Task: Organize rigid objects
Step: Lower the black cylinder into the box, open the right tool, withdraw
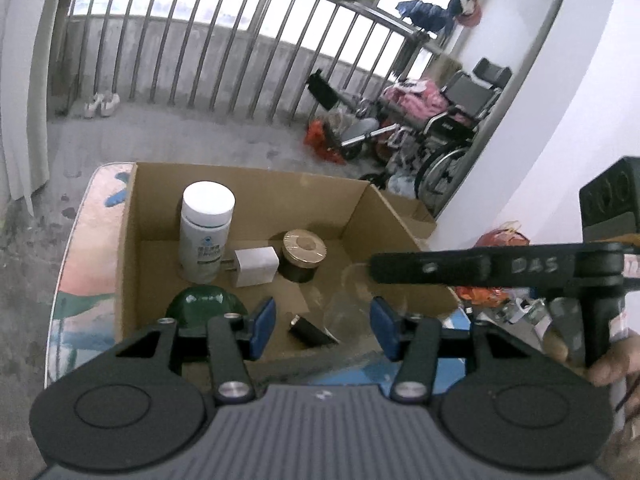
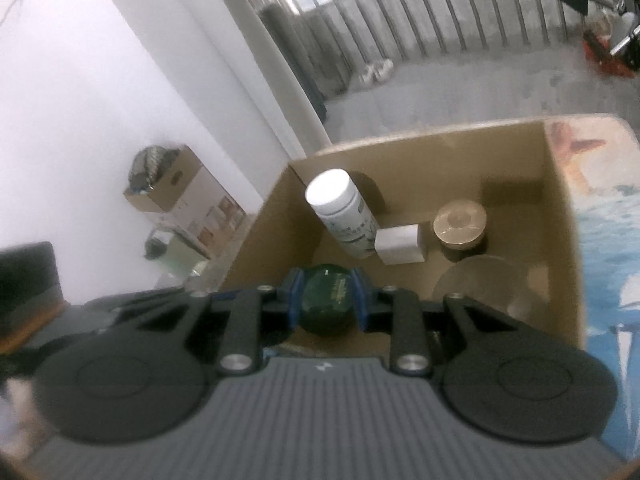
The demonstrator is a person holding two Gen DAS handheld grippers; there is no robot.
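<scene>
- Inside the cardboard box (image 1: pixel 152 216): white bottle (image 1: pixel 206 232) upright near the far-left corner, white-capped, printed label facing the camera.
- White plug adapter (image 1: pixel 256 266) just beside the bottle's base, prongs pointing toward the bottle.
- Round tin with a gold lid (image 1: pixel 302 254) right of the adapter, close to it; contact not resolvable.
- Clear glass piece (image 1: pixel 352 292) on the box floor right of centre, hard to make out; shows as a pale disc (image 2: pixel 476 284) in the right wrist view.
- Small black block (image 1: pixel 310 332) on the box floor near the front, between the left gripper's pads.
- Left gripper (image 1: pixel 323 330): blue pads spread wide, nothing between them, hovering over the near edge of the box.
- Right gripper (image 2: pixel 328 300): pads clamped on a dark green rounded glass object (image 2: pixel 326 304), held at the near-left part of the box.
- Same green object (image 1: pixel 206 308) sits low in the left wrist view, partly hidden behind the left gripper's linkage.
- Right gripper's black body (image 1: pixel 520 268) crosses the right side of the left wrist view, held by a hand (image 1: pixel 608 364).
- Box rests on a patterned pad (image 2: pixel 608 248) with blue, orange and white print.
- Beyond: concrete balcony floor, metal railing (image 1: pixel 240 40), wheelchair (image 1: pixel 452 128) at the far right.
</scene>
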